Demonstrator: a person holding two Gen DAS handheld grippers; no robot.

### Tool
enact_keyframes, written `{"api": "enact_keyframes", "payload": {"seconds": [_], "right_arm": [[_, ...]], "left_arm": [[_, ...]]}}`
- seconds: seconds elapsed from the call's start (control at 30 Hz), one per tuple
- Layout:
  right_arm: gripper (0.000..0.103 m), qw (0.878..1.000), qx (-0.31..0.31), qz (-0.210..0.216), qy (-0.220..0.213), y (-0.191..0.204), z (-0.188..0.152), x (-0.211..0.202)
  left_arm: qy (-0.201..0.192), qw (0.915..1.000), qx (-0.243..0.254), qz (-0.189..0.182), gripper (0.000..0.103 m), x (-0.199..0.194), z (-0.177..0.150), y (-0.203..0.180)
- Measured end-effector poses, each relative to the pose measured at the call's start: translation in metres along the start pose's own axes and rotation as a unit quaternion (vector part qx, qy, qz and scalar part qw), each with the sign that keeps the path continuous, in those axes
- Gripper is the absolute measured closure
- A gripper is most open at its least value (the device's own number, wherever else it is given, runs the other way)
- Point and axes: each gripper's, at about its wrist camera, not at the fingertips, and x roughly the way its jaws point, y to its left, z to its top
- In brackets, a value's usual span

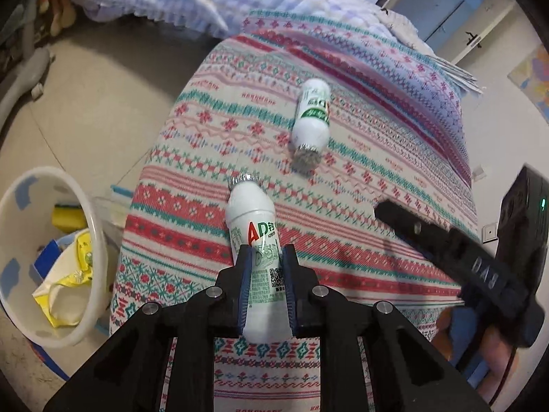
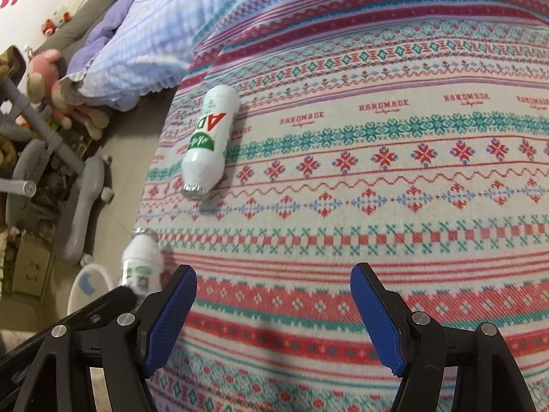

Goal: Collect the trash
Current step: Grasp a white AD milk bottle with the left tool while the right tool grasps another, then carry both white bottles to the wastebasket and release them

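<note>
The left gripper (image 1: pixel 266 264) is pinching a small white bottle (image 1: pixel 255 240) w/ red "AD" letters on it. The two blue pads press on both sides of the bottle, near its bottom half. The silver foil top points away from the gripper, out over the bed. The bottle looks lifted a bit above the striped blanket (image 1: pixel 360 178), but I can't tell for sure.

A 2nd bottle (image 1: pixel 311 116) just like it lies on its side on the blanket, farther out in front of the held one. Its foil top points back toward the gripper. The two foil tops are near each other but not touching.

Down on the floor to the left sits a white trash bin (image 1: pixel 20 295). It has a yellow wrapper (image 1: pixel 73 274) and blue paper bits inside. It is beside the bed, well apart from both bottles.

The right gripper (image 2: pixel 273 295) is spread wide, w/ nothing between its blue pads. It hovers over the blanket. In the right wrist view the lying bottle is up and to the left of it, well apart. The held bottle shows at the left, close by the left pad.

A purple checked quilt (image 2: pixel 144 41) is bunched at the far end of the bed. Some soft toys (image 2: pixel 44 79) sit on the floor past it.
</note>
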Motion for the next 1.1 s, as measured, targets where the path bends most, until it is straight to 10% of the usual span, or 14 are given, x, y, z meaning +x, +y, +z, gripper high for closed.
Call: {"api": "enact_keyframes", "payload": {"seconds": [0.63,0.77,1.1], "right_arm": [[0.025,0.998,-0.057,-0.029,-0.009,0.065,0.062,0.084],[0.062,0.998,-0.059,-0.034,0.004,0.063,0.065,0.098],[0.063,0.999,-0.046,-0.001,-0.026,0.043,0.03,0.044]], "left_arm": [[-0.057,0.9982,-0.015,0.003,0.084,-0.046,-0.002,0.025],[-0.056,0.9982,-0.02,-0.001,0.084,-0.046,0.0,0.03],[-0.073,0.9969,-0.03,-0.005,0.084,-0.063,0.0,0.044]]}}
